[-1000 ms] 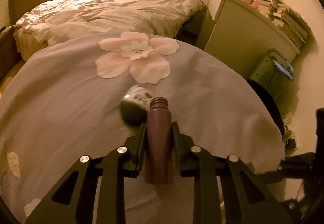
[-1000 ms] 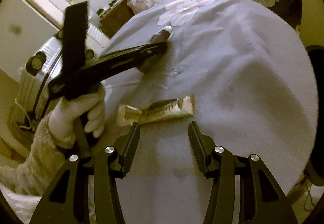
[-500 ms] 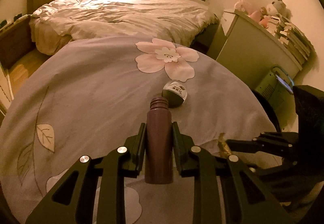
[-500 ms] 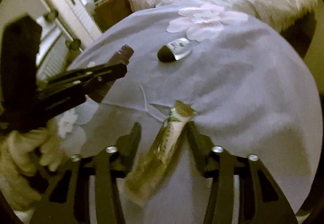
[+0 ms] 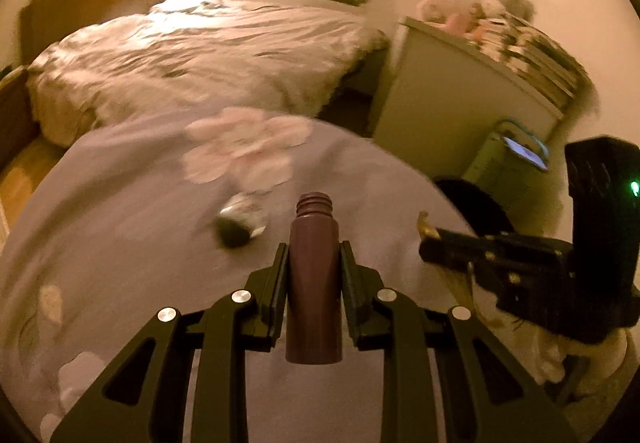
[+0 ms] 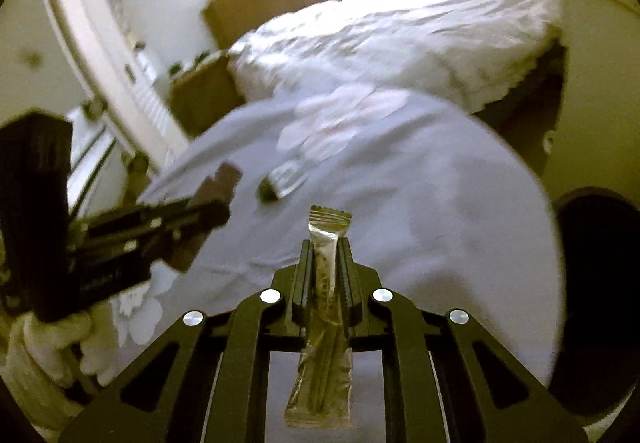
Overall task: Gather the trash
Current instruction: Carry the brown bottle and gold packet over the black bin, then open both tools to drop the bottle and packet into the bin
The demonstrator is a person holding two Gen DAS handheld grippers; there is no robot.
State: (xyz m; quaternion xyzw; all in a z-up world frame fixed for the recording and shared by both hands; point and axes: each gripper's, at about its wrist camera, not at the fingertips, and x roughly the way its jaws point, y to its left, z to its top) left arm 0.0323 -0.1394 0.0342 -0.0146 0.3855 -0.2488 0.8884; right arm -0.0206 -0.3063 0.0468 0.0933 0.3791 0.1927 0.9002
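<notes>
My left gripper is shut on a brown capless bottle, held above the round table's grey flowered cloth. My right gripper is shut on a long foil stick wrapper, lifted off the cloth; its crimped end sticks out past the fingertips. A small dark and white crumpled packet lies on the cloth just ahead, also in the right wrist view as a blurred packet. The right gripper shows at the right of the left wrist view. The left gripper with the bottle shows at the left of the right wrist view.
A bed with a rumpled pale duvet stands beyond the table. A pale cabinet topped with books and soft toys is at the right, a green box below it. A suitcase stands at the left. A gloved hand holds the left gripper.
The right gripper closed on the foil wrapper that lay on the cloth and lifted it. Both grippers rose and swung, so the views are blurred. The left kept its hold on the bottle.
</notes>
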